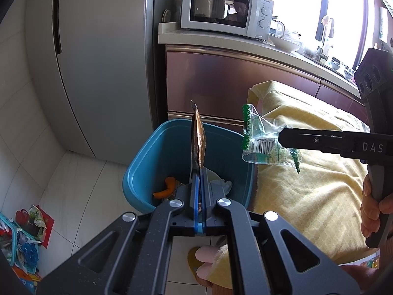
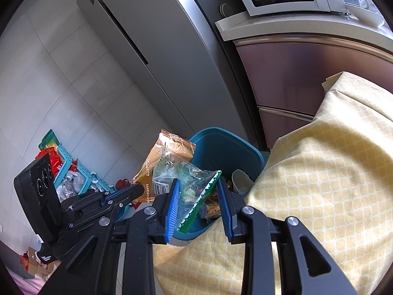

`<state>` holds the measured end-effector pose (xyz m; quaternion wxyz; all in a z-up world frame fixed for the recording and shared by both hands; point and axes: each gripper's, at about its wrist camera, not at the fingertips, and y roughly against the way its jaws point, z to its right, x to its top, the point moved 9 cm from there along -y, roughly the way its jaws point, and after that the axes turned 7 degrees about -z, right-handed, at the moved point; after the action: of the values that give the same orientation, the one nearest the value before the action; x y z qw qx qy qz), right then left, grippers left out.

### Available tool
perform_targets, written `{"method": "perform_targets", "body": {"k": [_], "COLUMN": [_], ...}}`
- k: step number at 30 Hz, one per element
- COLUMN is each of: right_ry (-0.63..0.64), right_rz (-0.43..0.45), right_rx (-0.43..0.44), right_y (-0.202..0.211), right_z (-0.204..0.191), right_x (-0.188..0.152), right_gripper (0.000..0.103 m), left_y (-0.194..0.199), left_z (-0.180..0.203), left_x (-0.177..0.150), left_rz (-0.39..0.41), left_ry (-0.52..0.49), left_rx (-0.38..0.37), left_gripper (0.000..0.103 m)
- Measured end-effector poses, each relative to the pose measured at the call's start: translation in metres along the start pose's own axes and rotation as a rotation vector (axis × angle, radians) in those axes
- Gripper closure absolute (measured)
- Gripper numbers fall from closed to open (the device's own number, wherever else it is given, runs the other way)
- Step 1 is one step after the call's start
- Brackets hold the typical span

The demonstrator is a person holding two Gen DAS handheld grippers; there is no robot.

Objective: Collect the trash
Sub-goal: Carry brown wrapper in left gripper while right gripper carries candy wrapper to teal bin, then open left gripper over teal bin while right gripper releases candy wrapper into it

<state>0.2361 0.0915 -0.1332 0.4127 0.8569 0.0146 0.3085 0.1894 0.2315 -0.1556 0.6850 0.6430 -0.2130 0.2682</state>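
Note:
My left gripper [image 1: 198, 172] is shut on a brown-gold snack wrapper [image 1: 197, 139] and holds it upright over the blue trash bin [image 1: 147, 162]. The wrapper also shows in the right wrist view [image 2: 169, 154], beside the left gripper [image 2: 141, 188]. My right gripper [image 2: 199, 191] has its jaws apart, with a clear green-edged plastic bag [image 2: 194, 184] between the blue pads [image 2: 172, 209]; the bag hangs loose over the bin [image 2: 221, 147]. In the left wrist view that bag [image 1: 262, 137] sits at the right gripper's tip [image 1: 281, 136]. The bin holds orange peel [image 1: 167, 188] and crumpled paper.
A table with a yellow cloth [image 1: 307, 172] stands right of the bin. A grey fridge [image 1: 98, 61] and a counter with a microwave [image 1: 226, 9] are behind. A teal basket of packets [image 2: 71, 172] lies on the floor at left.

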Motion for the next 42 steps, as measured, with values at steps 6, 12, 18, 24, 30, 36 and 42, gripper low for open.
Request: {"method": "perform_targets", "body": {"k": [6, 12, 18, 24, 30, 36, 42], "right_ry": [-0.002, 0.001, 0.002, 0.005, 0.004, 0.008, 0.01], "right_rz": [-0.015, -0.029, -0.038, -0.051, -0.062, -0.074, -0.087], "right_rx": [-0.008, -0.016, -0.026, -0.041, -0.058, -0.073, -0.098], "right_y": [-0.009, -0.016, -0.022, -0.029, -0.036, -0.043, -0.051], "right_z": [-0.003, -0.005, -0.007, -0.009, -0.008, -0.006, -0.005], "right_x": [0.0, -0.001, 0.001, 0.002, 0.001, 0.002, 0.003], "right_gripper": [0.074, 0.074, 0.073, 0.073, 0.073, 0.073, 0.072], "left_y": [-0.005, -0.01, -0.016, -0.024, -0.033, -0.04, -0.051], "left_z": [0.0, -0.002, -0.003, -0.004, -0.006, -0.007, -0.009], "left_x": [0.001, 0.002, 0.002, 0.001, 0.0, -0.002, -0.004], "left_rz": [-0.007, -0.011, -0.022, -0.039, -0.058, -0.071, -0.096], "left_ry": [0.006, 0.007, 0.009, 0.019, 0.028, 0.034, 0.048], "left_rx": [-0.004, -0.004, -0.005, -0.009, -0.01, -0.01, -0.015], "left_gripper": [0.101, 0.101, 0.101, 0.101, 0.101, 0.101, 0.101]}}
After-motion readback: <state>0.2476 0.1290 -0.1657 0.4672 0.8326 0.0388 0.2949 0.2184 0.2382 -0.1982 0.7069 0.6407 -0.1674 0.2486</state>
